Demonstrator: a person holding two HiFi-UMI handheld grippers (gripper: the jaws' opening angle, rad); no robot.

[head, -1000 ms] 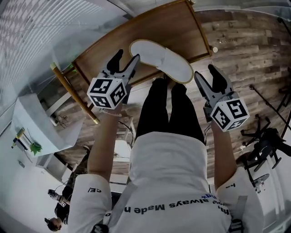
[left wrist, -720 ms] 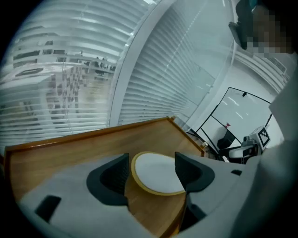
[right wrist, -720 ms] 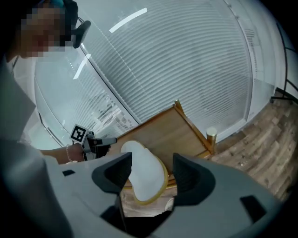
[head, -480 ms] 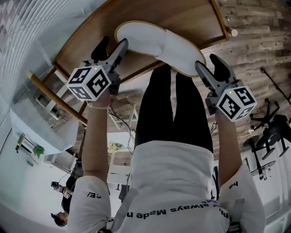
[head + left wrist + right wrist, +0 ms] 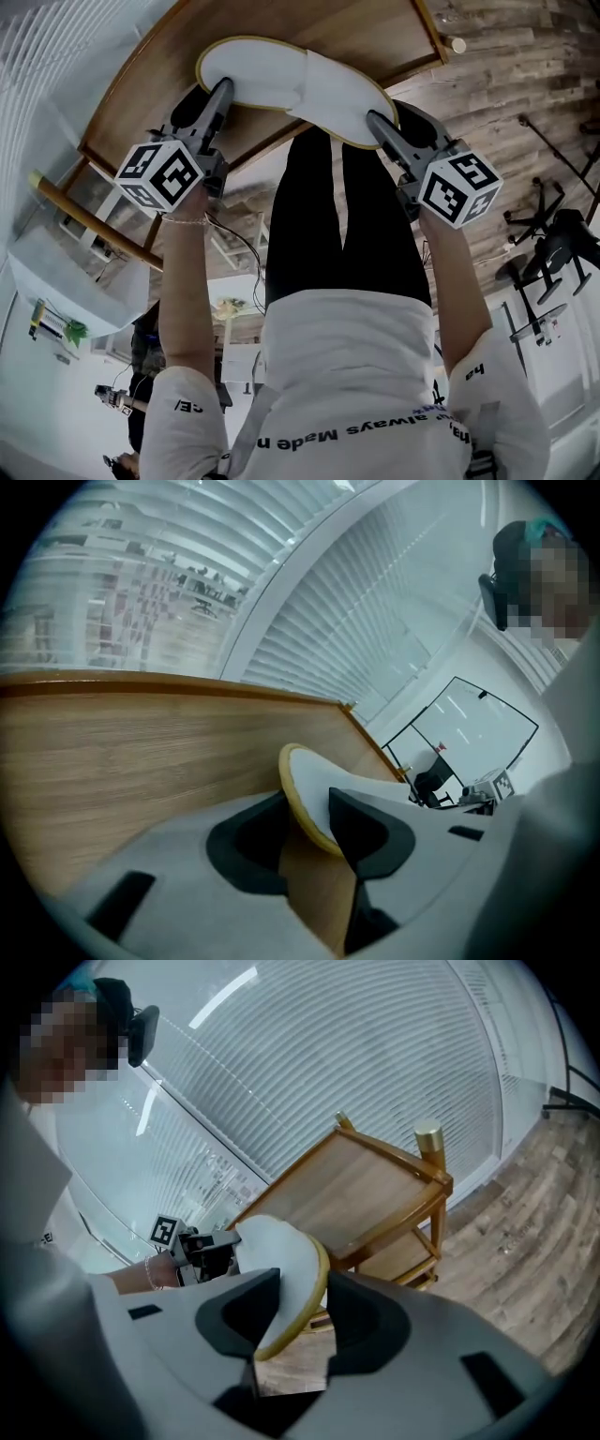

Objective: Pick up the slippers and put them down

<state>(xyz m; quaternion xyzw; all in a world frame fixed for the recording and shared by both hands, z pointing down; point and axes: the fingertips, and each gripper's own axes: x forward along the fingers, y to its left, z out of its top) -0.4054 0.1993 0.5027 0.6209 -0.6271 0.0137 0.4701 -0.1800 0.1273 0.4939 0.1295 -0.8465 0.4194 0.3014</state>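
I read the wood-plank floor (image 5: 525, 84) as the widest surface in the head view, with the wooden table (image 5: 309, 28) standing on it against a wall of white blinds (image 5: 375, 592). The person's black trouser legs (image 5: 309, 234) stand just beside the table's near edge. One white slipper (image 5: 291, 84) with a yellow rim is positioned over that near edge: its open heel end lies above the tabletop, and its covered toe end projects past the edge, above the legs. I cannot tell whether the sole rests on the wood or hangs just clear of it. The left gripper (image 5: 208, 98) pinches the heel end. In the left gripper view, the rim of the slipper (image 5: 309, 785) sits between the two dark pads of that gripper (image 5: 307, 803), with the table (image 5: 112, 752) behind it. The right gripper (image 5: 389, 117) pinches the toe end. In the right gripper view, the slipper (image 5: 281, 1260) stands edge-on between the pads of that gripper (image 5: 305, 1283), with the table (image 5: 366, 1185) beyond. Each gripper carries a marker cube, left (image 5: 159, 175) and right (image 5: 459, 189).
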